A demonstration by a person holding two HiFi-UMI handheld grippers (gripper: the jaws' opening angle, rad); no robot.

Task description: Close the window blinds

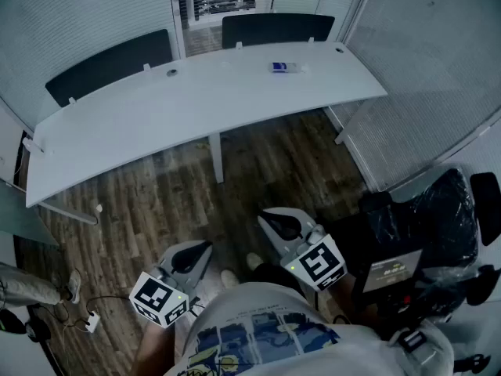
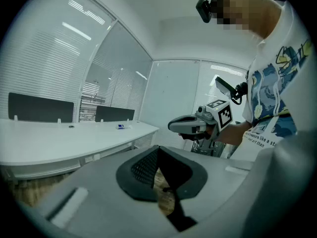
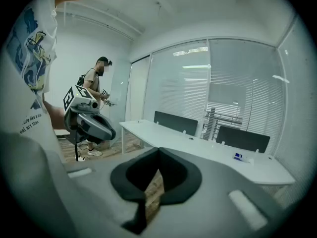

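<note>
Plainly, both left gripper (image 1: 202, 251) and right gripper (image 1: 271, 221) have jaws closed, empty (shirt print (image 1: 250, 334) unreadable).

Table (image 1: 196, 104) spans mid-floor; small box (image 1: 286, 67) on its far right end; two panels (image 1: 109, 63) behind it; window blinds (image 1: 70, 14) beyond them; bagged equipment (image 1: 427, 218) near right.

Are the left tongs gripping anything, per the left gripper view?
No: the left tongs are closed tip to tip with nothing between them, and only wood floor shows through the gap behind the tips.
</note>
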